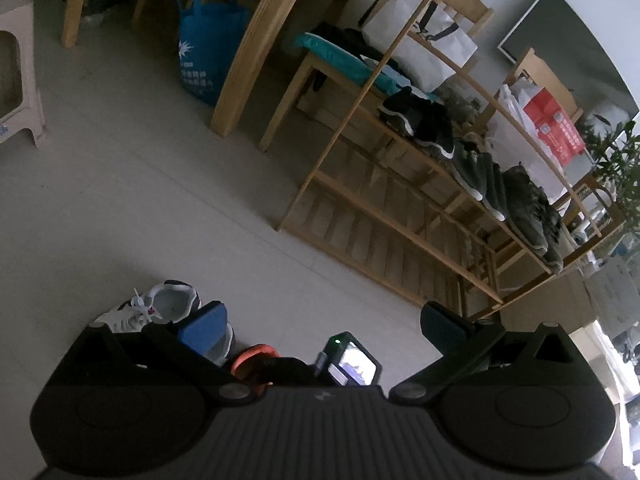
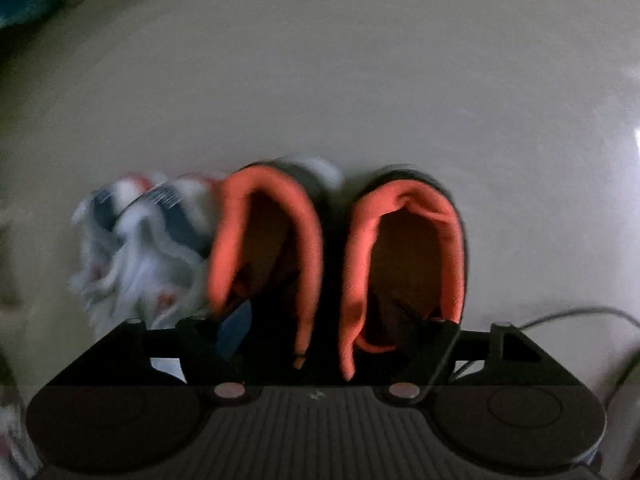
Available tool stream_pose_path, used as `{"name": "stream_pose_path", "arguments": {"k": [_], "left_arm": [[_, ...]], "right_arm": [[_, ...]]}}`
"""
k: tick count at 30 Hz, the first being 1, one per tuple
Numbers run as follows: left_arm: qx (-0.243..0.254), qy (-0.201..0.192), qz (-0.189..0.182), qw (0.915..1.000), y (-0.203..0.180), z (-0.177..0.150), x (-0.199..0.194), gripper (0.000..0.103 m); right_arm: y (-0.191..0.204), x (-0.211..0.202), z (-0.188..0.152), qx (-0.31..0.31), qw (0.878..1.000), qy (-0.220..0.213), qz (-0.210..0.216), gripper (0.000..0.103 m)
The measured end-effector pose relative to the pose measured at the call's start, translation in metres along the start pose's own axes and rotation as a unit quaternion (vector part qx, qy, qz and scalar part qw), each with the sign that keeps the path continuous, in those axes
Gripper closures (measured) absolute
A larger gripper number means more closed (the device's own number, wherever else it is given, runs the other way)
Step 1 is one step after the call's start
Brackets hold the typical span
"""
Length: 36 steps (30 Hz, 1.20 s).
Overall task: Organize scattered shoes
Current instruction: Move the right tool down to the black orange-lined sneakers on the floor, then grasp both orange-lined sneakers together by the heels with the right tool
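Left gripper (image 1: 324,320) fingers spread above floor, right gripper (image 2: 316,340) fingers pinching orange-lined shoes (image 2: 340,240)

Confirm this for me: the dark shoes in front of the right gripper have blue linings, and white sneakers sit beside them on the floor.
Not quite. The linings of the dark shoes are orange-red, not blue, as the right wrist view shows despite its blur. The rest holds: white sneakers sit right beside them on the floor, ahead of the right gripper.

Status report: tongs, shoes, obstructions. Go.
Left tongs open, empty. Right tongs around the black shoes with orange lining, grip unclear. White lace-up sneakers beside them. Wooden slatted shoe rack ahead, floor path clear.
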<state>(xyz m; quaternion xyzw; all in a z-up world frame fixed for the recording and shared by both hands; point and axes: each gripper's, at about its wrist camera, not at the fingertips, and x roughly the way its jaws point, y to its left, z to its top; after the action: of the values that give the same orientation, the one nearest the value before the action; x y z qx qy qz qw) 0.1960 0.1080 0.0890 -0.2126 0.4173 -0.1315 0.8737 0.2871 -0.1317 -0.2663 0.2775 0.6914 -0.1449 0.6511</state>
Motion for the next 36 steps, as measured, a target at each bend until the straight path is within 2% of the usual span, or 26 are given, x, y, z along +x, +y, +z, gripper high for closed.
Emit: {"name": "stream_pose_path", "arguments": {"k": [7, 11, 12, 16, 22, 27, 36], "left_arm": [[-0.004, 0.002, -0.004, 1.0000, 0.002, 0.001, -0.001, 0.000], [-0.008, 0.007, -0.009, 0.9999, 0.001, 0.001, 0.000, 0.000], [-0.008, 0.007, -0.008, 0.9999, 0.001, 0.001, 0.000, 0.000], [-0.009, 0.007, -0.006, 0.9999, 0.000, 0.002, 0.001, 0.000], [-0.005, 0.008, -0.002, 1.0000, -0.003, 0.001, 0.003, 0.000], [0.000, 0.009, 0.001, 1.0000, -0.005, 0.000, 0.006, 0.000], [0.008, 0.010, 0.009, 0.9999, -0.011, -0.003, 0.010, 0.000]], "right_arm": [[-0.001, 0.025, 0.001, 0.044, 0.999, 0.016, -0.026, 0.038], [-0.004, 0.033, -0.001, 0.056, 0.998, 0.018, -0.038, 0.050], [-0.005, 0.034, -0.002, 0.059, 0.997, 0.019, -0.038, 0.057], [-0.004, 0.039, -0.006, 0.048, 0.998, 0.015, -0.042, 0.064], [-0.008, 0.041, -0.014, 0.053, 0.998, -0.004, -0.044, 0.073], [-0.012, 0.037, -0.025, 0.047, 0.998, -0.029, -0.040, 0.077], [-0.025, 0.012, -0.042, 0.015, 0.995, -0.094, -0.006, 0.082]]}}
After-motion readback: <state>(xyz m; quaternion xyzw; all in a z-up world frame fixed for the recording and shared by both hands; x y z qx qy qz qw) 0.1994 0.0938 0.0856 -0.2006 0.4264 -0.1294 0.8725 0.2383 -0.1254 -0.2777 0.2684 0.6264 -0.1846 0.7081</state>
